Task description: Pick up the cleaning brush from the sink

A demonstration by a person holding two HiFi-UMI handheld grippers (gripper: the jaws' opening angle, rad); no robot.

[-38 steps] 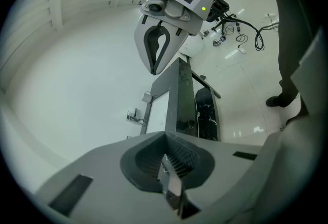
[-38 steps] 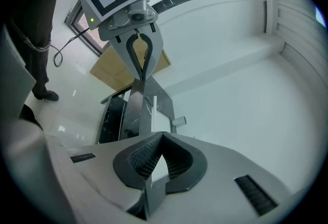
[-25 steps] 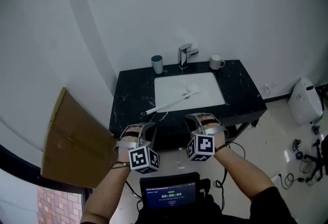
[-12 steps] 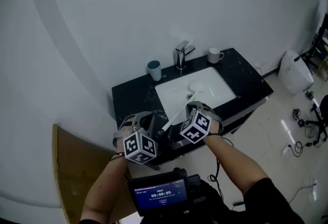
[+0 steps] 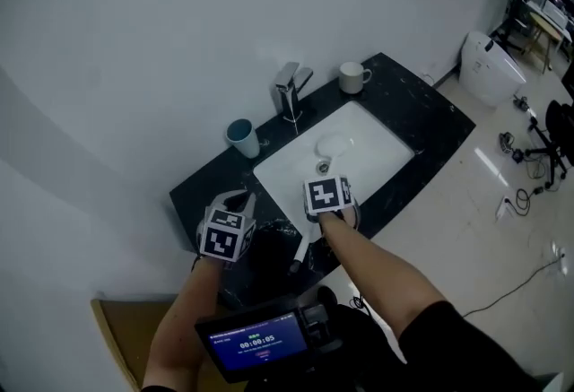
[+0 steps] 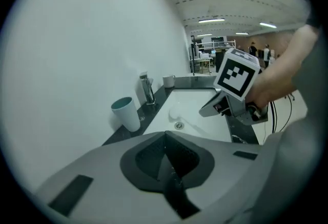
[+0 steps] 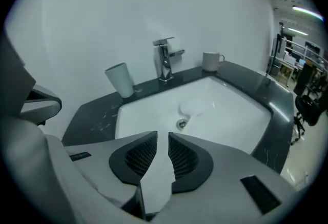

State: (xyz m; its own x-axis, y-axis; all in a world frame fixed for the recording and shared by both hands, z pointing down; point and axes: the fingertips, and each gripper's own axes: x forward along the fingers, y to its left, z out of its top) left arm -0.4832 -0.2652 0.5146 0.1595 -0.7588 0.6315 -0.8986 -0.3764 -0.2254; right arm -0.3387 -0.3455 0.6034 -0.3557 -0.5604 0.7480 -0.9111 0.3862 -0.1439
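**Right gripper lined up on the handle of the cleaning brush at the front of the sink.**
Nearest, the right claw is opening. Its pads stand a narrow gap apart, with the white handle showing in that gap and not visibly pinched. The left gripper, over the black counter beside it, has its claw pressed together and empty. The brush lies slantwise, with its handle across the near rim and its round head in the basin just beyond the drain. Judged best practice: spread the claw wider, set the pads square across the handle, close, and lift clear of the faucet, teal cup and mug behind.
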